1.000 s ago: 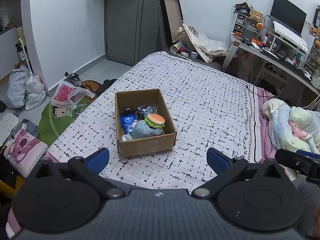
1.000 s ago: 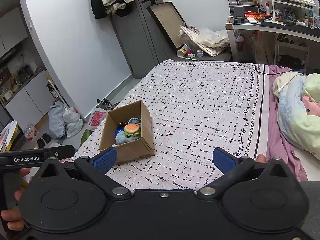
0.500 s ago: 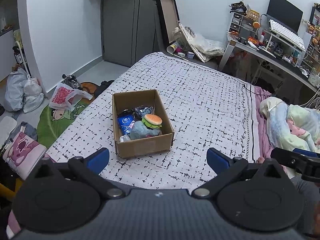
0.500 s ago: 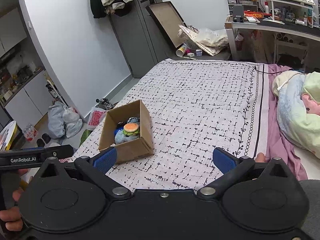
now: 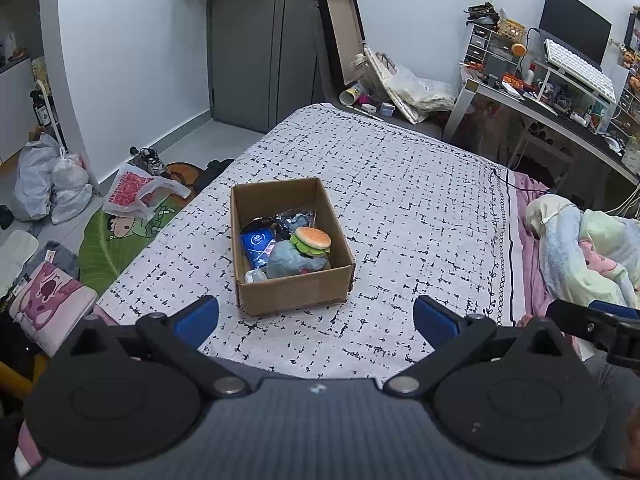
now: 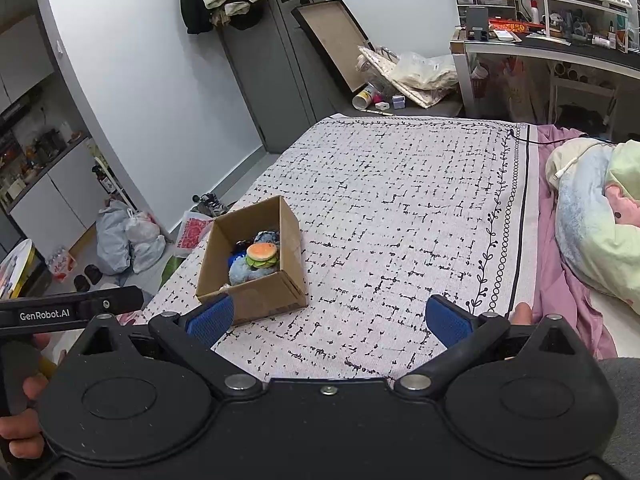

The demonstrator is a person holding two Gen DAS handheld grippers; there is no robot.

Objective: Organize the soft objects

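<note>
A brown cardboard box [image 5: 294, 290] stands on the patterned bedspread [image 5: 400, 184]. Inside lie a burger plush [image 5: 311, 240], a blue-grey plush [image 5: 294, 262], a blue packet [image 5: 256, 244] and a dark shiny bag [image 5: 280, 218]. My left gripper [image 5: 316, 318] is open and empty, held back from the box's near wall. In the right wrist view the box [image 6: 276, 292] sits ahead to the left with the burger plush [image 6: 262, 254] on top. My right gripper [image 6: 330, 320] is open and empty, to the right of the box.
A bundled pastel blanket [image 5: 588, 252] lies on the bed at right. A desk with keyboard and monitor [image 5: 576, 68] stands beyond. Bags [image 5: 48, 184], a red-patterned bag [image 5: 132, 192] and a green mat [image 5: 116, 240] lie on the floor left of the bed.
Both grippers stay open and empty. The views have shifted only slightly; the box and its contents have not moved.
</note>
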